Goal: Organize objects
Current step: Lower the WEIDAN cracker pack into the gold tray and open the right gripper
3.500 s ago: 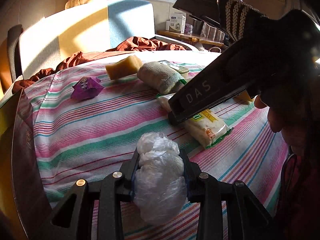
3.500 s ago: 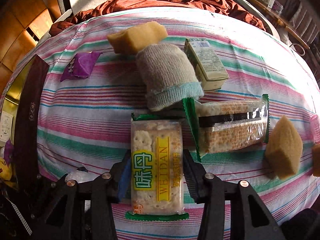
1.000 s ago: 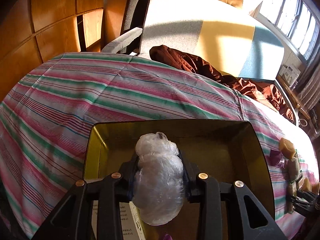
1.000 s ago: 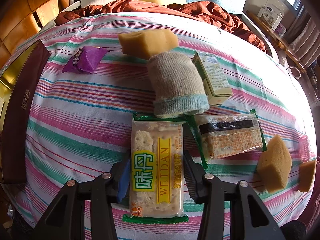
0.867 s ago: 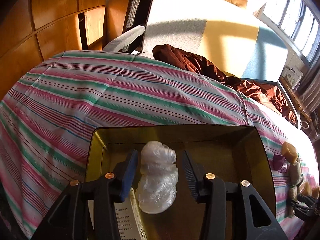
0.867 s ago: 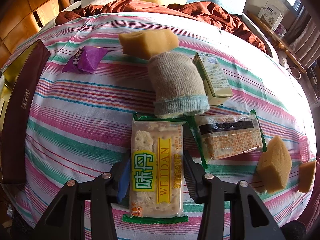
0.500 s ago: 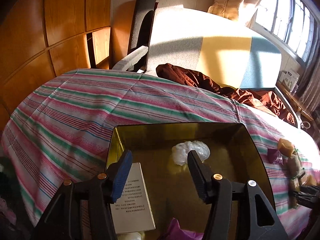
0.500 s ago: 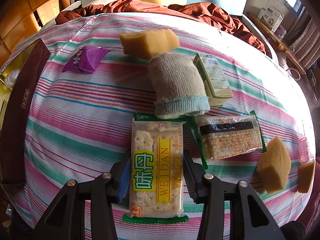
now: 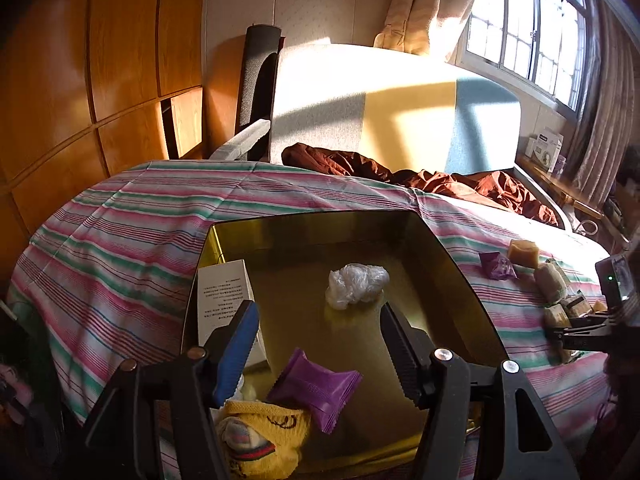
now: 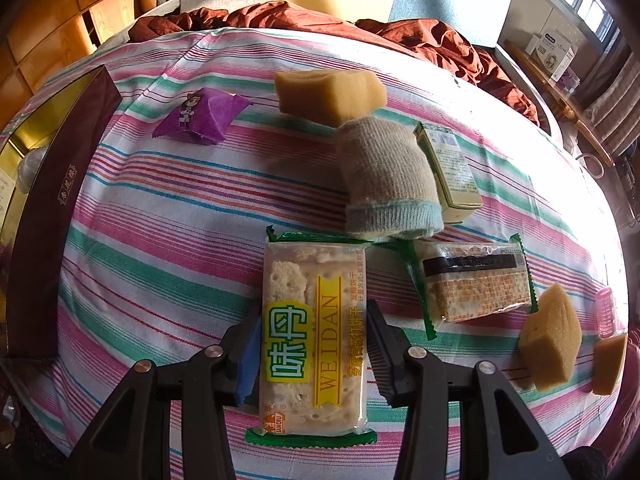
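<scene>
The left gripper [image 9: 316, 340] no longer holds the crumpled plastic bag [image 9: 356, 286]: a second ago its fingers were clamped on the bag above the gold tin box [image 9: 448, 264], and now the bag lies on the box floor, well ahead of the fingertips and apart from them. The fingers have just been opening and stand moderately wide with nothing between them. The left view has also drawn back and lifted, so more of the box shows: a white carton [image 9: 226, 300] against its left wall, a purple sachet [image 9: 316, 390] near the front, and a yellow sock [image 9: 264, 436] at the front edge.

The right gripper [image 10: 312, 344] has not shifted. Its fingers remain closed on the cracker packet [image 10: 314, 336], pressing its two long sides, as they did a second ago; the packet lies flat on the striped cloth [image 10: 160, 248] covering the bench. Around it sit the same things as before: a grey sock [image 10: 384, 184], a second cracker packet [image 10: 472, 280], a green carton [image 10: 450, 168], a purple candy wrapper [image 10: 204, 120] and yellow sponges [image 10: 328, 94].
</scene>
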Demonstrator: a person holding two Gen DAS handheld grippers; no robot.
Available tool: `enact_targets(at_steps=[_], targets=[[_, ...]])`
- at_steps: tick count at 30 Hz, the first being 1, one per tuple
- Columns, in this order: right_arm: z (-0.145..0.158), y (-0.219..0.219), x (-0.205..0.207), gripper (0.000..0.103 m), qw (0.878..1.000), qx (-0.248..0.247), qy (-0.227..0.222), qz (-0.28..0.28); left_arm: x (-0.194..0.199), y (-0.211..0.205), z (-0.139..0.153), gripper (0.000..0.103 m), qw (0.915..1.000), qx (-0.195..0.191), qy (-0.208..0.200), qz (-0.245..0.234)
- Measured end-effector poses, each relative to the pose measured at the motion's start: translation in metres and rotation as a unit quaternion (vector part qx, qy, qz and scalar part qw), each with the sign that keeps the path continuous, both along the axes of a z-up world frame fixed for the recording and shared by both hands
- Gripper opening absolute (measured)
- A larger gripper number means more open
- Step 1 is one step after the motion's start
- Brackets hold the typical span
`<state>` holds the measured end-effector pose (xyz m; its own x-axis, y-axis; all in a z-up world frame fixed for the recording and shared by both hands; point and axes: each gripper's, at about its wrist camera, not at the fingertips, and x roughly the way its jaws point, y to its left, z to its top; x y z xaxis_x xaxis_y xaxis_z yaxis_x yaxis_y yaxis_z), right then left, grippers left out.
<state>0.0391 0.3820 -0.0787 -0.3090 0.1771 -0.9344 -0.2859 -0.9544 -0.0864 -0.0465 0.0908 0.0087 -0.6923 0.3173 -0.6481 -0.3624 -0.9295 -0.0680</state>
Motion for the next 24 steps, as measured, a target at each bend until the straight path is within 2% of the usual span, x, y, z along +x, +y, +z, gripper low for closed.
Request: enact_targets(at_steps=[6, 8, 14, 19, 24], targets=[[0.002, -0.020, 0.000, 0.047, 0.999, -0.018, 0.006, 0.028, 0.013, 0.002, -0.006, 0.064, 1.0000, -0.003, -0.006, -0.006], [0.005, -0.026, 0.000, 0.047, 0.999, -0.038, 0.015, 0.030, 0.015, 0.001, -0.007, 0.064, 0.9999, -0.002, -0.008, -0.008], [0.041, -0.053, -0.002, 0.047, 0.993, -0.064, 0.087, 0.037, 0.019, -0.014, -0.006, 0.064, 1.0000, 0.006, -0.007, 0.002], [0.086, -0.100, -0.007, 0.047, 0.982, -0.090, 0.152, 0.071, 0.020, -0.041, -0.001, 0.067, 0.9994, 0.017, 0.003, 0.029], [0.091, -0.168, -0.036, 0.047, 0.971, -0.113, 0.155, 0.145, 0.019, -0.065, -0.001, 0.067, 0.9981, 0.030, 0.001, 0.054]])
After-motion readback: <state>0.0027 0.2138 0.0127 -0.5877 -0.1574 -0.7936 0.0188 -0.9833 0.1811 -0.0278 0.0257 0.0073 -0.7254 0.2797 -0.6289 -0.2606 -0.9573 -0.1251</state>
